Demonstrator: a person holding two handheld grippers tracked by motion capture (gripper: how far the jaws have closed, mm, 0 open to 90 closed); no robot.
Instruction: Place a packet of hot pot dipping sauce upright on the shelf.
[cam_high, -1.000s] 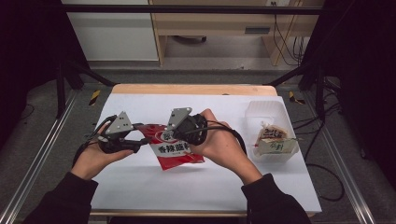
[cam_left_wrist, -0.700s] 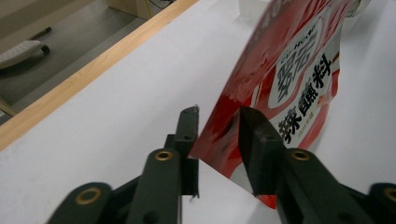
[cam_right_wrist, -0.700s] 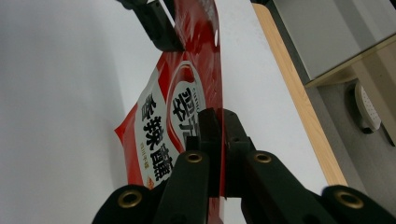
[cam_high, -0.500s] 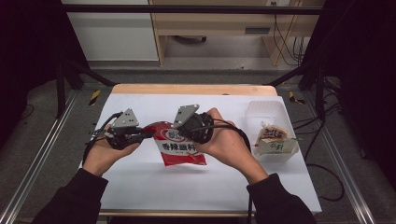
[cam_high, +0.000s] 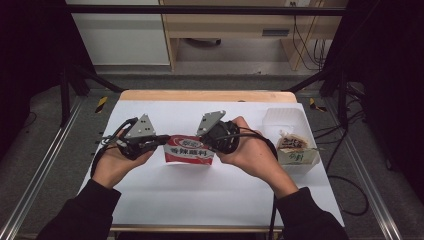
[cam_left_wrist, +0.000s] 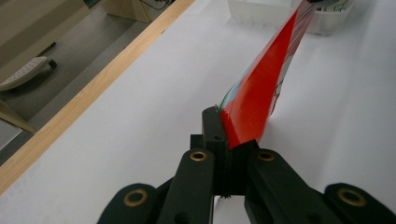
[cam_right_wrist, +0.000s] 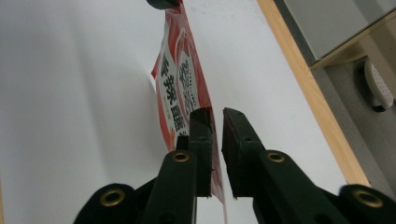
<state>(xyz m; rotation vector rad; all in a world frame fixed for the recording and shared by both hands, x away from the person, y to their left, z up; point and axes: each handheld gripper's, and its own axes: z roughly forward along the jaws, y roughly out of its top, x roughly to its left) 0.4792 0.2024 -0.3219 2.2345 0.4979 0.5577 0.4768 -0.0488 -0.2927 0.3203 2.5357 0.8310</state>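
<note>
A red snack packet (cam_high: 189, 150) with white lettering stands on edge above the white table sheet (cam_high: 200, 200), stretched between both grippers. My left gripper (cam_high: 162, 140) is shut on its left end; in the left gripper view the red packet (cam_left_wrist: 261, 93) runs away from the left gripper's (cam_left_wrist: 229, 137) closed jaws. My right gripper (cam_high: 207, 142) is at the packet's right end. Its jaws have just been opening: in the right gripper view a gap shows at the right gripper (cam_right_wrist: 217, 114), with the packet's (cam_right_wrist: 180, 84) edge lying between the jaws against the left one.
A clear plastic container (cam_high: 292, 145) with another wrapped packet inside stands at the table's right side, also seen as the container (cam_left_wrist: 280, 14) far off. The wooden table edge (cam_high: 205, 95) runs along the back. Black frame rails flank the table.
The packet has gone from lying flat and slanted to standing on edge, pulled level between the grippers. The left gripper has closed on its left end and both hands shifted slightly.
</note>
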